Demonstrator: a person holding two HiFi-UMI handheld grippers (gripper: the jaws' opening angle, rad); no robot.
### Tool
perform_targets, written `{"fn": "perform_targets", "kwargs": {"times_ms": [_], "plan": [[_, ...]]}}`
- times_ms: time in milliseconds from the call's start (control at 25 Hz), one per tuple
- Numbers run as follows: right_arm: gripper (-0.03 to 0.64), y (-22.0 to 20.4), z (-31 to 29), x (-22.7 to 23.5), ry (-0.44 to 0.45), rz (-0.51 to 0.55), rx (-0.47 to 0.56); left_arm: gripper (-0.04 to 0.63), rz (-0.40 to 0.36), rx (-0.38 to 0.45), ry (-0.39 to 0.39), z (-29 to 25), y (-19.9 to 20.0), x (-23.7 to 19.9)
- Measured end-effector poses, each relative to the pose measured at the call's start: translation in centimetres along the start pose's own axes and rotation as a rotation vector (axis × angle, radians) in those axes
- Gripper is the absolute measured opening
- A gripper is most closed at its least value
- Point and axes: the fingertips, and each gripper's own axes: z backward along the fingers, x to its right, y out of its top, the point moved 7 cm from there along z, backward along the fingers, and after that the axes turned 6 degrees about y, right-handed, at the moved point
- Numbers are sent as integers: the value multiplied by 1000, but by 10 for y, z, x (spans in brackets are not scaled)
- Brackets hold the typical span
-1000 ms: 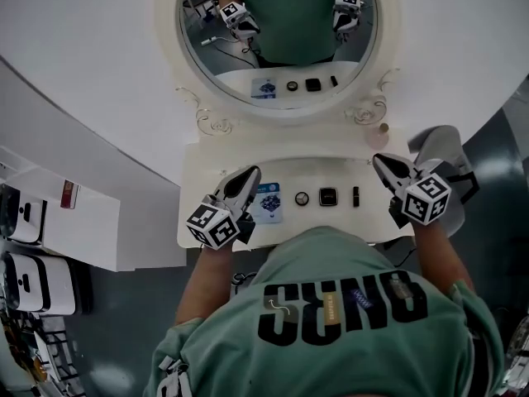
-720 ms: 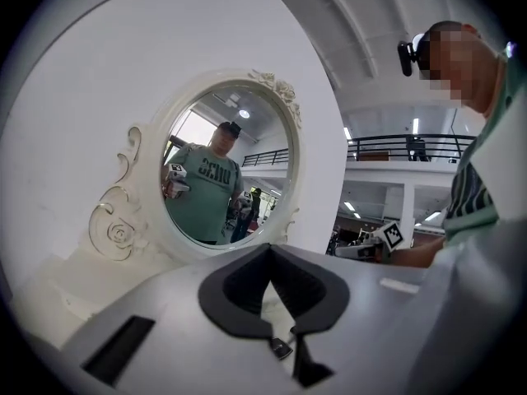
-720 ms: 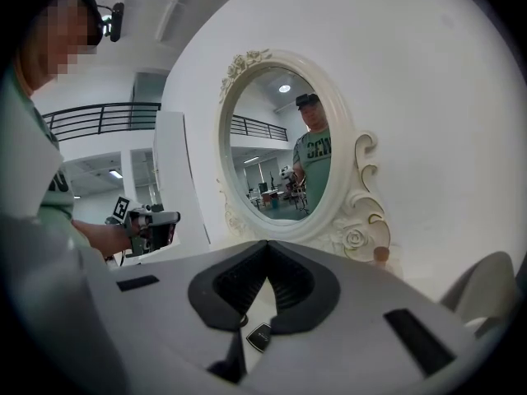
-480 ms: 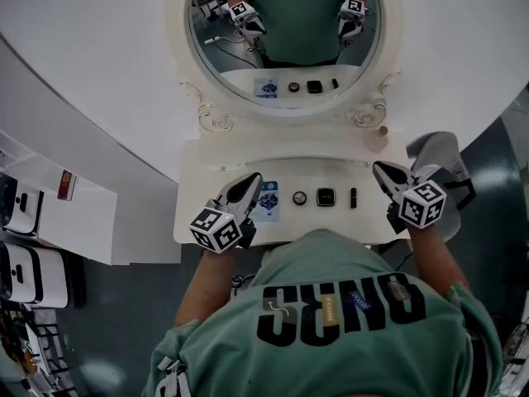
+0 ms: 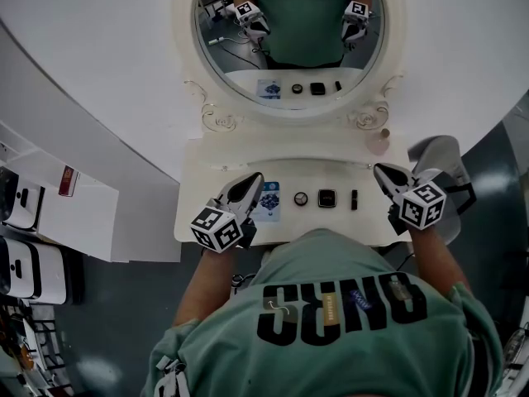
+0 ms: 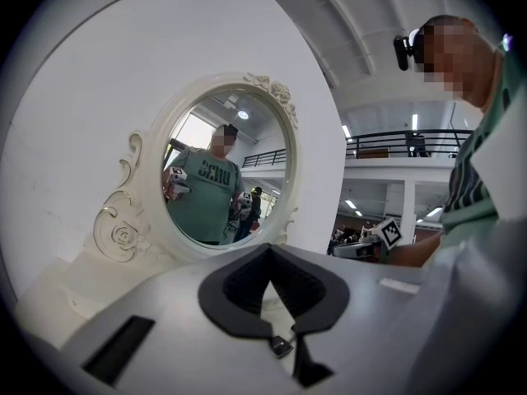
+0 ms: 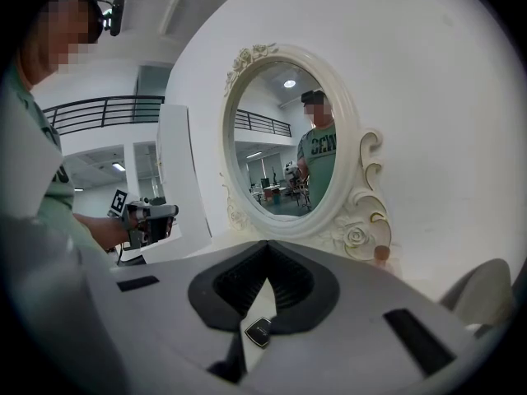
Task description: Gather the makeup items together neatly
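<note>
Four makeup items lie in a row on the white vanity table (image 5: 198, 213): a blue-and-white packet (image 5: 269, 201), a small round compact (image 5: 301, 198), a square black compact (image 5: 327, 198) and a black lipstick (image 5: 354, 198). My left gripper (image 5: 253, 177) hovers just left of the packet, shut and empty; its jaws meet at the tip (image 6: 269, 248). To the right of the lipstick and apart from it, my right gripper (image 5: 378, 169) is also shut with nothing in it (image 7: 265, 243). Neither gripper touches an item.
An oval mirror (image 5: 376, 48) with a carved cream frame stands at the back of the table and reflects the person and the items. A small capped bottle (image 5: 378, 140) sits at the back right. A pale chair (image 5: 442, 151) stands to the right, white cabinets (image 5: 91, 213) to the left.
The head view has shifted slightly. Both grippers stay shut in about the same places, and the items have not moved.
</note>
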Motion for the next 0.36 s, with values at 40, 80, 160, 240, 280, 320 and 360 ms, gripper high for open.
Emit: {"fn": "perform_targets", "kwargs": {"times_ms": [40, 80, 160, 240, 280, 320, 360], "plan": [[-6, 0, 0, 0, 0, 1, -1, 8, -2, 0, -1, 0, 0, 0], [-6, 0, 0, 1, -1, 2, -2, 9, -3, 1, -2, -1, 1, 1], [-6, 0, 0, 2, 0, 5, -3, 9, -6, 1, -4, -2, 1, 1], [-6, 0, 0, 3, 1, 8, -5, 8, -10, 1, -7, -3, 2, 1], [-6, 1, -1, 3, 1, 9, -6, 8, -11, 1, -8, -3, 2, 0], [-6, 1, -1, 3, 1, 11, -7, 9, -12, 1, -9, -4, 3, 0], [-6, 2, -1, 3, 2, 12, -8, 8, -13, 1, -10, -4, 3, 0]]}}
